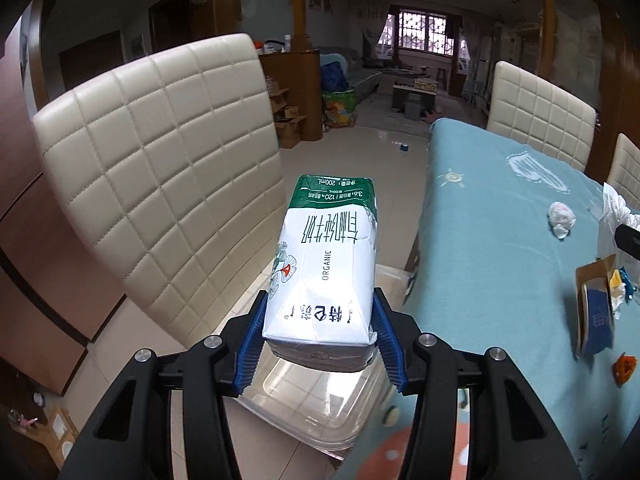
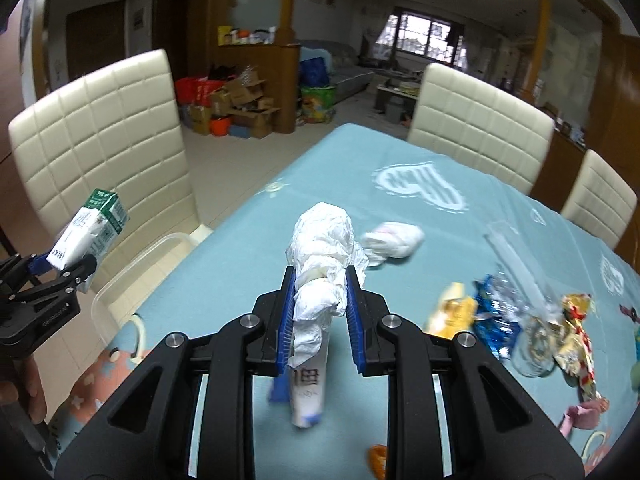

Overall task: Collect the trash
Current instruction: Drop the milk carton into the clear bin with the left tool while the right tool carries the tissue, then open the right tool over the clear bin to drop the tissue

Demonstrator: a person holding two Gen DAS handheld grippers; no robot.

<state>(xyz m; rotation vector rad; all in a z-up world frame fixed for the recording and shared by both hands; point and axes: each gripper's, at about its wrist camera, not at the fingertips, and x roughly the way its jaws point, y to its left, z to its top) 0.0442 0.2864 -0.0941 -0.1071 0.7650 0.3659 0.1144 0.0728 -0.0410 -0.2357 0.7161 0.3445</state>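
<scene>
1. White-and-green milk carton (image 1: 320,272) is clamped in the left claw (image 1: 318,344), above the clear plastic bin (image 1: 312,408) at the desk's (image 2: 400,208) 9 o'clock edge.
2. Right claw (image 2: 320,308) grips crumpled tissue (image 2: 324,256).
3. Outstanding: tissue ball (image 2: 394,238) at 12 o'clock, wrappers (image 2: 520,320) at 3 o'clock.

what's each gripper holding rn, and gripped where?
Left gripper: milk carton, clamped at its near end. Right gripper: crumpled white tissue, pinched around its middle.

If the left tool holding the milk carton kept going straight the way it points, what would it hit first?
Probably the clear plastic bin just below the left tool and its white-and-green milk carton; beyond that, tiled floor. Depth is hard to judge.
</scene>
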